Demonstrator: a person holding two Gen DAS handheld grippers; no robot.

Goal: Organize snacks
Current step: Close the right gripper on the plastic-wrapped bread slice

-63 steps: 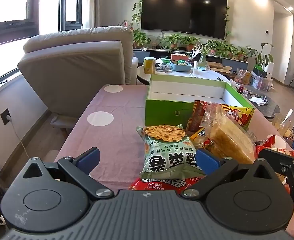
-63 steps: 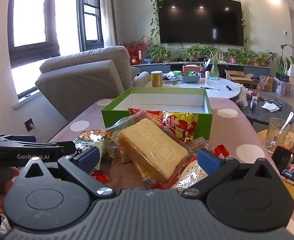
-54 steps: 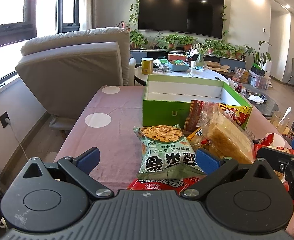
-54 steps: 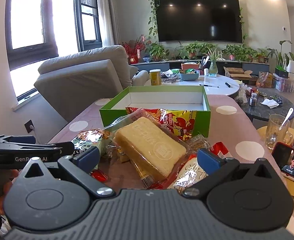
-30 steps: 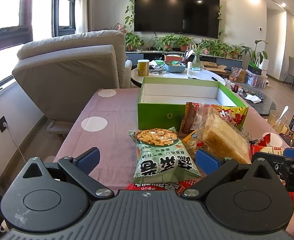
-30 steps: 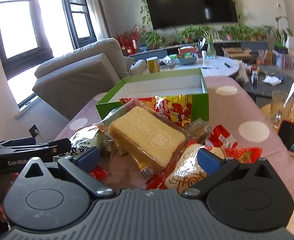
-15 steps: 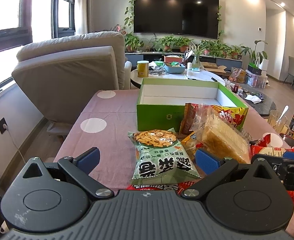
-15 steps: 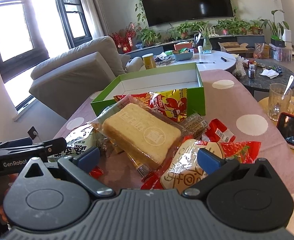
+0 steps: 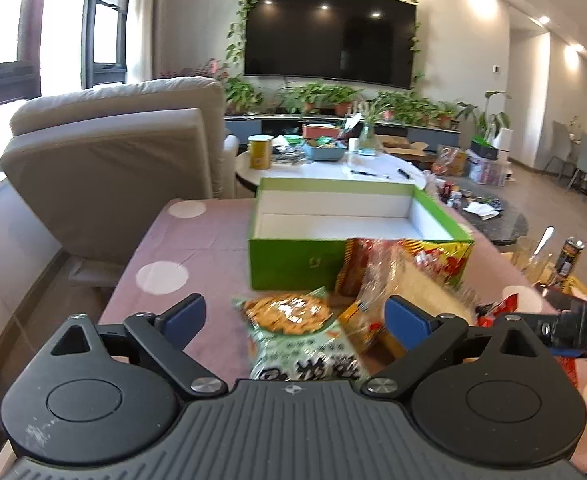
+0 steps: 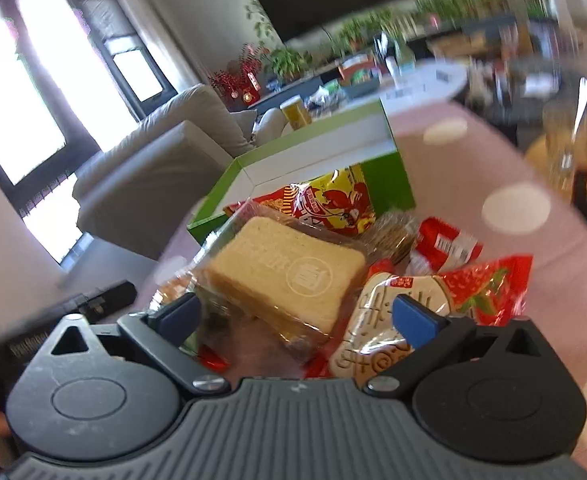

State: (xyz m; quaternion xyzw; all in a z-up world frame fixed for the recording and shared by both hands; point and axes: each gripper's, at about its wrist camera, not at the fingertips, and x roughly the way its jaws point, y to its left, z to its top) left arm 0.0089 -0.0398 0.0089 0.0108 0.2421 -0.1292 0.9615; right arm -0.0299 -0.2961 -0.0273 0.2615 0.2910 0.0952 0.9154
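Both jaws gape: the left hand-held gripper (image 9: 295, 314), just narrowing, straddles the green snack bag (image 9: 297, 334) unpressed, the right hand-held gripper (image 10: 295, 314) frames the wrapped cake (image 10: 285, 270), heaped before the green box (image 9: 357, 236) on the worktop (image 9: 197, 244).

The green box (image 9: 293, 264) stood open, its white inside bare and reachable from above. Snack packets (image 9: 409, 280) crowded against its near wall toward the right corner, blocking that side. Left of the box, the pink bench (image 9: 197, 248) lay clear.
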